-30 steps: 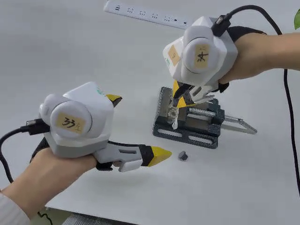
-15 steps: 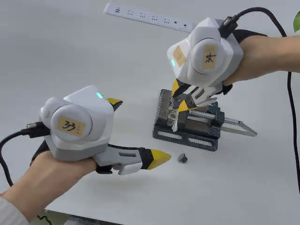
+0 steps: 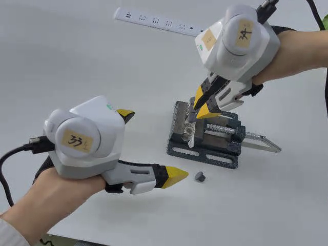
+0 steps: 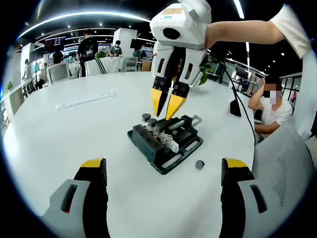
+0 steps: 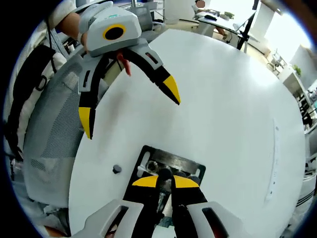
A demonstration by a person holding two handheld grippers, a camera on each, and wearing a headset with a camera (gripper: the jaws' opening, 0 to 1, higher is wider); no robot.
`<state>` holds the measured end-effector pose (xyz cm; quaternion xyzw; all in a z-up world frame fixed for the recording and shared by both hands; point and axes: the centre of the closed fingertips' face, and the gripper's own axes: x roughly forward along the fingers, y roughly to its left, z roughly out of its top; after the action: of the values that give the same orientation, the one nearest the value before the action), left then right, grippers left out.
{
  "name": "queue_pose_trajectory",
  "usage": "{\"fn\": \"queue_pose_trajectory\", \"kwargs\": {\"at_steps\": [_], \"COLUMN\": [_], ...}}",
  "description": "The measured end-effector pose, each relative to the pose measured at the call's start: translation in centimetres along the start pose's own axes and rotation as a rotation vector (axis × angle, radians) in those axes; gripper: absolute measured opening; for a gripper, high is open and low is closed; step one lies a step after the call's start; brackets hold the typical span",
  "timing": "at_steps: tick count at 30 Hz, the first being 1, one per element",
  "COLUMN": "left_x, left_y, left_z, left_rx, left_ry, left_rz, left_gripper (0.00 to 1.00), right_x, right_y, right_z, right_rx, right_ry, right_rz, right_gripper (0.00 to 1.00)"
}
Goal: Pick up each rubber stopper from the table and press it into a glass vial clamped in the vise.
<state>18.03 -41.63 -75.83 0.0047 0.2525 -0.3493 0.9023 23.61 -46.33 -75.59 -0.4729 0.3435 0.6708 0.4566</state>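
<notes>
Your left gripper [image 3: 151,146] holds its jaws wide apart, empty. Your right gripper [image 3: 203,108] hovers over the vise [image 3: 220,143], jaws almost together, gripping nothing. 1 rubber stopper [image 3: 200,177] lies on the table [image 3: 77,51] at 6 o'clock from the vise.

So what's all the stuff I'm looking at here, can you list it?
Table: one, white, under everything.
Vise: one, dark grey, mid-table.
Glass vials: count unclear, clear, in the vise.
Loose rubber stopper: one, dark grey, on the table beside the vise.
Power strip: one, white, far side of table.
Left gripper: one, white with yellow tips, jaws wide open, near the stopper.
Right gripper: one, same colours, above the vise.
</notes>
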Motion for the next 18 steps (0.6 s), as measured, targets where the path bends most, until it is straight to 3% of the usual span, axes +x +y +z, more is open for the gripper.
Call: {"fn": "queue_pose_trajectory", "kwargs": {"at_steps": [3,18], "left_x": [0.01,-0.12], "left_y": [-0.08,0.06], "left_z": [-0.06,-0.74], "left_rx": [0.000,-0.012], "left_ry": [0.002,0.013], "left_rz": [-0.002,0.000], "left_gripper": [0.95,0.95], "right_x": [0.22,0.90], "right_y": [0.06,0.23], "right_z": [0.12,0.24], "right_rx": [0.027,0.023], "right_ry": [-0.011,-0.006], "right_rz": [0.011,0.021], "right_gripper": [0.00,0.00]}}
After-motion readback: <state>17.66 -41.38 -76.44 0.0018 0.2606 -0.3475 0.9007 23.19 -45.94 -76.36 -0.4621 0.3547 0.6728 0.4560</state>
